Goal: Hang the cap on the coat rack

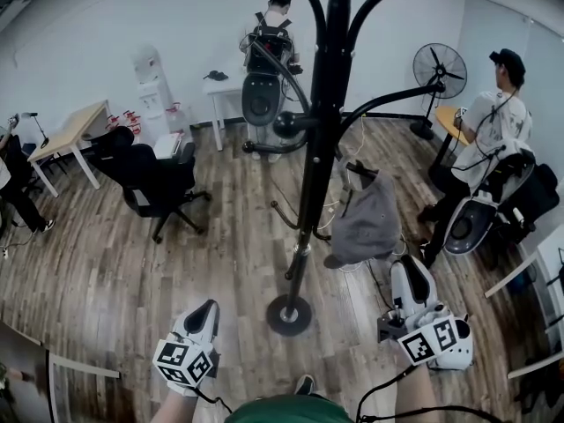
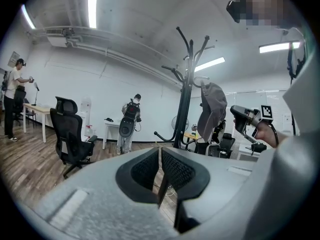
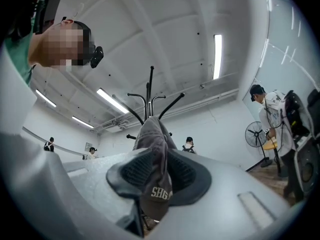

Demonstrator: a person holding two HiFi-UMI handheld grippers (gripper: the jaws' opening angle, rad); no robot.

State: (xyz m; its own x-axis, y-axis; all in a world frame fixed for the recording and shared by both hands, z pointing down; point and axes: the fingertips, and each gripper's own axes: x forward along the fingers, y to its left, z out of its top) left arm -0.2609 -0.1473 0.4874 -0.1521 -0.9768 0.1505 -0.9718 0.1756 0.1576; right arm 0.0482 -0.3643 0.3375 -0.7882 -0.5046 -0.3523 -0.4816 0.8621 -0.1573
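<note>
A black coat rack (image 1: 315, 157) with curved hooks stands on a round base (image 1: 289, 315) in front of me. A grey cap (image 1: 367, 220) hangs in the air to its right, just below a lower hook. My right gripper (image 1: 411, 270) is shut on the cap's lower edge. In the right gripper view the cap (image 3: 152, 149) rises between the jaws toward the rack (image 3: 150, 91). My left gripper (image 1: 204, 314) is low on the left, shut and empty, away from the rack. The left gripper view shows the cap (image 2: 212, 109) beside the rack (image 2: 186, 94).
A black office chair (image 1: 157, 181) stands left of the rack. One person with a backpack (image 1: 269, 33) stands behind it, and another (image 1: 493, 122) sits at the right. A fan (image 1: 439, 69) stands at the back right, with tables and a water dispenser (image 1: 152, 86) along the back wall.
</note>
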